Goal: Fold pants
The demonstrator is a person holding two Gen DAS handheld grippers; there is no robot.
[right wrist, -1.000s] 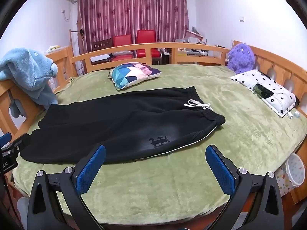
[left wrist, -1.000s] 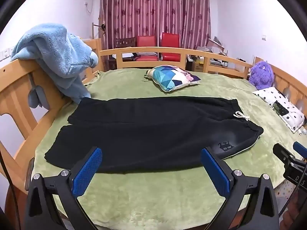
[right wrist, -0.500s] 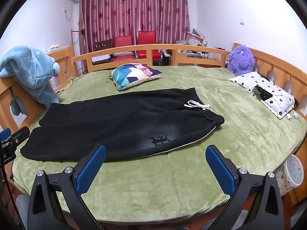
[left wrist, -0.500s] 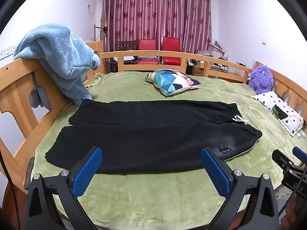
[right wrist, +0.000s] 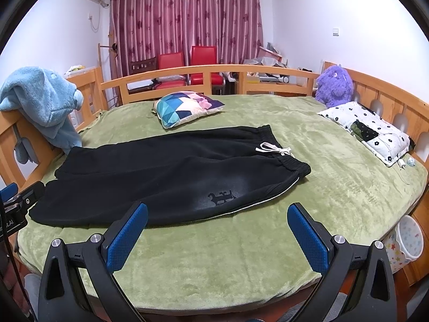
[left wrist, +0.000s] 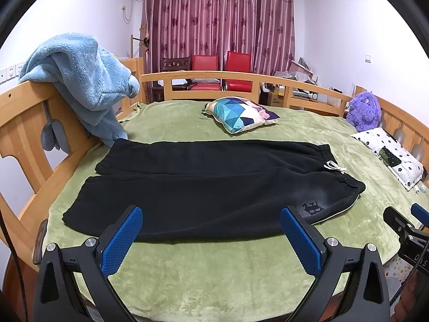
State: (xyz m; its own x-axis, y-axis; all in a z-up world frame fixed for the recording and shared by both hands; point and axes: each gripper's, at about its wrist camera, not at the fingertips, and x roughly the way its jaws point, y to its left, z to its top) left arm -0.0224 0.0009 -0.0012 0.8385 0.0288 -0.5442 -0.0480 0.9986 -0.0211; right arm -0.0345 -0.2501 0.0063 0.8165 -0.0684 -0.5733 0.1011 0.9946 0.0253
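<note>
Ahead, pants [left wrist: 214,185] flat, beyond open left gripper [left wrist: 211,237]

one pants [left wrist: 214,185], two pillows [left wrist: 241,112], two red chairs [left wrist: 206,63], one purple plush [left wrist: 364,111].

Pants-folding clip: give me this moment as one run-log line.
stage: pre-grasp | black pants flat, unfolded on green bed cover | left gripper open, empty | right gripper open, empty
</note>
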